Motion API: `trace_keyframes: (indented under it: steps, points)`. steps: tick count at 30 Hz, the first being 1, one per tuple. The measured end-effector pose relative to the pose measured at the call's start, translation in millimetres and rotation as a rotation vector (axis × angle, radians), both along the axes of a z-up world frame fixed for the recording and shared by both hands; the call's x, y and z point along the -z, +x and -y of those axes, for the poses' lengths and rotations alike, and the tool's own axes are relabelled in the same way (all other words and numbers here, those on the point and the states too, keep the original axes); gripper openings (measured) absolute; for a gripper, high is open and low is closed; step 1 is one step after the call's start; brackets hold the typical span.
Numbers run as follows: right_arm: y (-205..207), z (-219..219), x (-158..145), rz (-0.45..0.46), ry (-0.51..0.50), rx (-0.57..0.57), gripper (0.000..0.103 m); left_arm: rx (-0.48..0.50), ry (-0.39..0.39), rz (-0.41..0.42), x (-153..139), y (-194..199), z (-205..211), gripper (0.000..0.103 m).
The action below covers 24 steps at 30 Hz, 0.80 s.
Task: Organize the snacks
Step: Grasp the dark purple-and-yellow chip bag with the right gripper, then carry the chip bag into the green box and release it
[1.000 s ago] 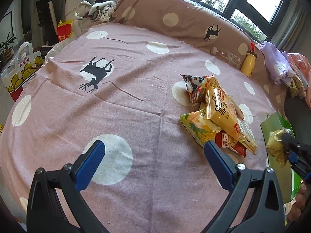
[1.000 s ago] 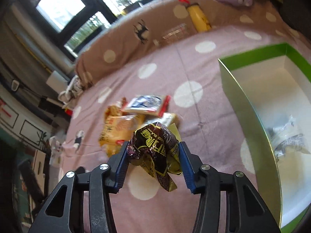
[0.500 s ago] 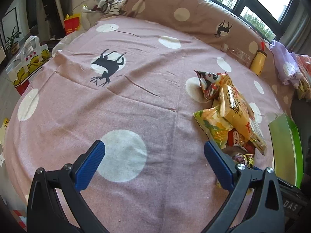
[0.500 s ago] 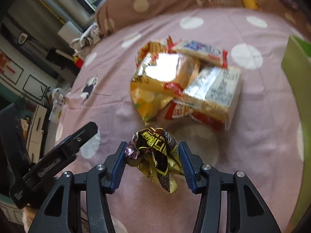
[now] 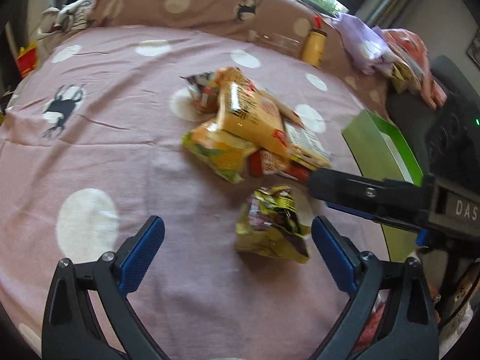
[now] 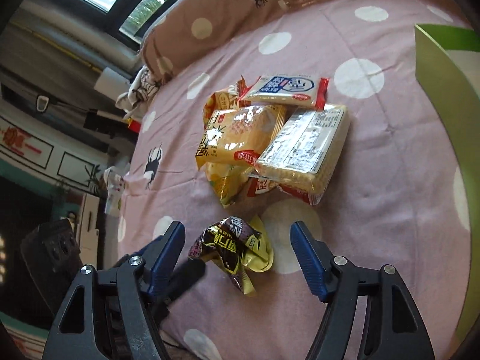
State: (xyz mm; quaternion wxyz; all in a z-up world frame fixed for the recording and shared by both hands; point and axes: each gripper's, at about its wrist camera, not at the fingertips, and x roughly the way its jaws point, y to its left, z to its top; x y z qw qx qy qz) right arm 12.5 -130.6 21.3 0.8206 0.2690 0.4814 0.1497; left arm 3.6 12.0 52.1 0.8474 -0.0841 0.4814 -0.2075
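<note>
While the right gripper [image 6: 237, 258] is parked low over the pink dotted bedspread [image 5: 126, 156], its jaws have just been opening, and the crumpled dark-and-yellow snack packet [image 6: 237, 249] is seen lying on the cloth between the blue pads, touched by neither pad as far as can be told. The packet seems to have been set down near the snack pile [image 6: 270, 138], probably so it can be re-gripped or passed across. The left gripper [image 5: 238, 252] is held wide, though its jaws have just closed a little, and nothing is clamped; the same packet [image 5: 273, 225] sits just inside its right-hand pad, so a takeover by this hand is judged likely. The green box [image 5: 378, 150] is placed well to the side, open, presumably as the destination; one side wall is shown in the right wrist view [image 6: 438, 84]. The pile is left loose and overlapping, so single packets are expected to slide when pulled. A yellow bottle [image 5: 313, 48] is stood against the bolster, unrelated to this step.
</note>
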Motion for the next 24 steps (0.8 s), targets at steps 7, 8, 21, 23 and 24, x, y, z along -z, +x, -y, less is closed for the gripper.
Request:
trace_keyframes:
  steps: [7, 8, 21, 23, 24]
  points:
    - [11.0, -13.3, 23.0, -0.076, 0.013, -0.051, 0.073, 0.048, -0.025, -0.052, 14.0, 0.6, 18.9, 0.077]
    - [12.3, -14.1, 25.5, -0.080, 0.017, -0.054, 0.073, 0.057, -0.033, -0.057, 15.4, 0.5, 20.8, 0.068]
    - [-6.3, -11.9, -16.7, 0.101, 0.003, -0.070, 0.057, 0.069, -0.079, 0.095, -17.7, -18.7, 30.1, 0.048]
    - [-13.3, -7.5, -31.1, 0.159, -0.030, -0.058, 0.057, 0.066, -0.080, 0.145, -30.8, -23.0, 36.2, 0.047]
    - [-17.1, -4.7, -38.5, 0.188, -0.045, -0.048, 0.057, 0.067, -0.077, 0.163, -35.7, -23.7, 40.0, 0.047]
